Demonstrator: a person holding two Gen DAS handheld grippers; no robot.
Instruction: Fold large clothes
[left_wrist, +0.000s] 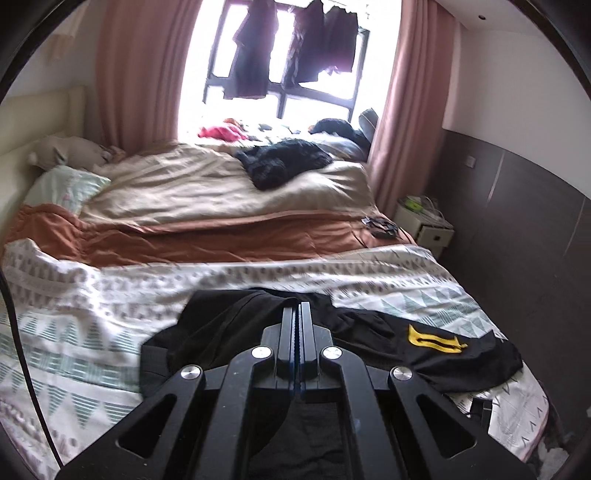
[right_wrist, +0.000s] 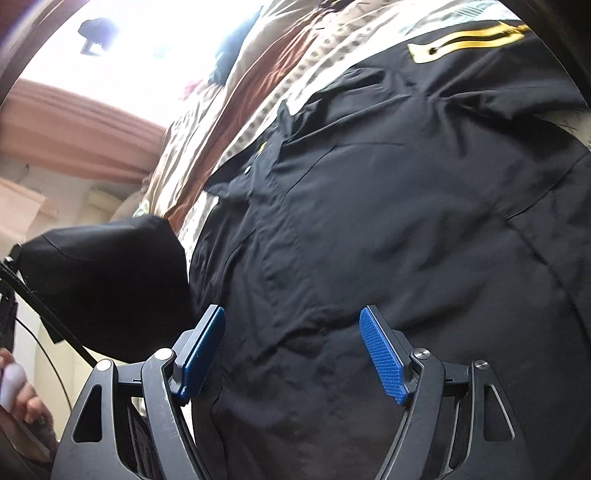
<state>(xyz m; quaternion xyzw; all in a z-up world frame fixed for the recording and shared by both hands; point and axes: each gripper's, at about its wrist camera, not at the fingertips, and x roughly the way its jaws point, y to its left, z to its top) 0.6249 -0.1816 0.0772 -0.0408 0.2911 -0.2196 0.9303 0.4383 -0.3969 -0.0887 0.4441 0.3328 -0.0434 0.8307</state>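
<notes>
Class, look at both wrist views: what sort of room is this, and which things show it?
Most likely a home bedroom: an unmade bed with pillows, pink curtains at a window, and a small white bedside cabinet.

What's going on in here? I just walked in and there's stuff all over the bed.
A person is folding a black shirt with a yellow patch on a bed, a two-finger gripper in each hand. The left gripper is shut, seemingly pinching a fold of the shirt, though the grip itself is hard to see. The right gripper is open just above the shirt's front, holding nothing. The shirt is still rumpled, partly lifted. Other dark clothes lie farther up the bed.
</notes>
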